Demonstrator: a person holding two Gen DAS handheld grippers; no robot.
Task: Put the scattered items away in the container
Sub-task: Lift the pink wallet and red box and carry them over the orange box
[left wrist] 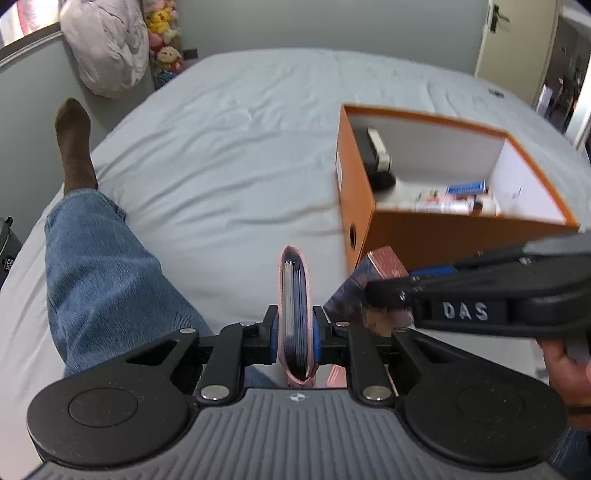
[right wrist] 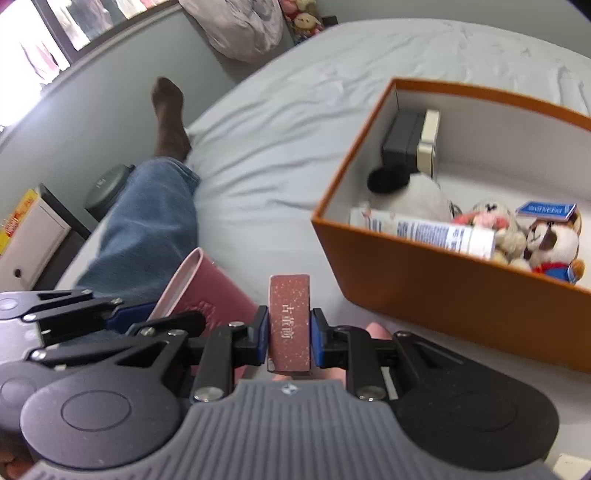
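My left gripper (left wrist: 294, 328) is shut on a pink wallet (left wrist: 294, 310) seen edge-on, held above the bed. It also shows in the right wrist view (right wrist: 207, 299), to the left. My right gripper (right wrist: 289, 328) is shut on a reddish-brown box (right wrist: 289, 317) with printed characters; the box also shows in the left wrist view (left wrist: 384, 266), right of the wallet. The orange box (left wrist: 406, 236) with a white inside stands on the bed ahead and to the right (right wrist: 424, 280). It holds plush toys (right wrist: 550, 240), a white tube (right wrist: 439, 232), a dark case (right wrist: 402, 140) and a small blue book (right wrist: 546, 210).
A person's leg in blue jeans (left wrist: 99, 273) and a brown sock (left wrist: 74, 140) lies along the bed's left side. A grey bedsheet (left wrist: 229, 147) covers the bed. A pale pillow (left wrist: 107, 44) and plush toys (left wrist: 164, 33) sit by the far wall. A door (left wrist: 517, 44) is at the far right.
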